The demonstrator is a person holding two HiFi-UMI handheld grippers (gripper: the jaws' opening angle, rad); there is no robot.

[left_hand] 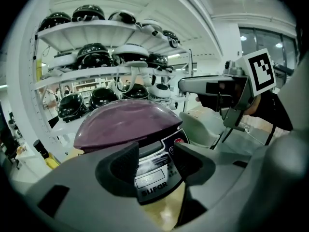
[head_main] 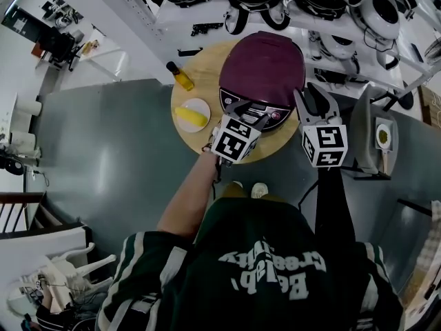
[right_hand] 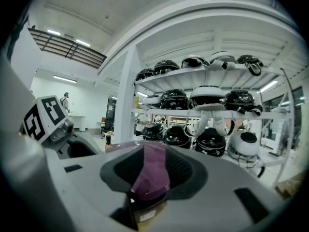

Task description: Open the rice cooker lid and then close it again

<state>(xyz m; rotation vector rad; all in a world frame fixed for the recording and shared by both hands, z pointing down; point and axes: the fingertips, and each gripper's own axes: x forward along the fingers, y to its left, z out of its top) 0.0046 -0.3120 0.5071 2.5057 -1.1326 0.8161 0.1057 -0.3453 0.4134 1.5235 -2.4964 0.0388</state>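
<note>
Left gripper [left_hand: 157, 154] and right gripper [right_hand: 152, 167], fingers [left_hand: 119, 170] apart

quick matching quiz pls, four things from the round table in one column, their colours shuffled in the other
Things:
1. rice cooker lid
2. bottle
3. plate
4. table

Colours:
a. white
b. light wood
c. dark purple
d. yellow with a dark cap

Pairs: 1-c, 2-d, 3-a, 4-b
</note>
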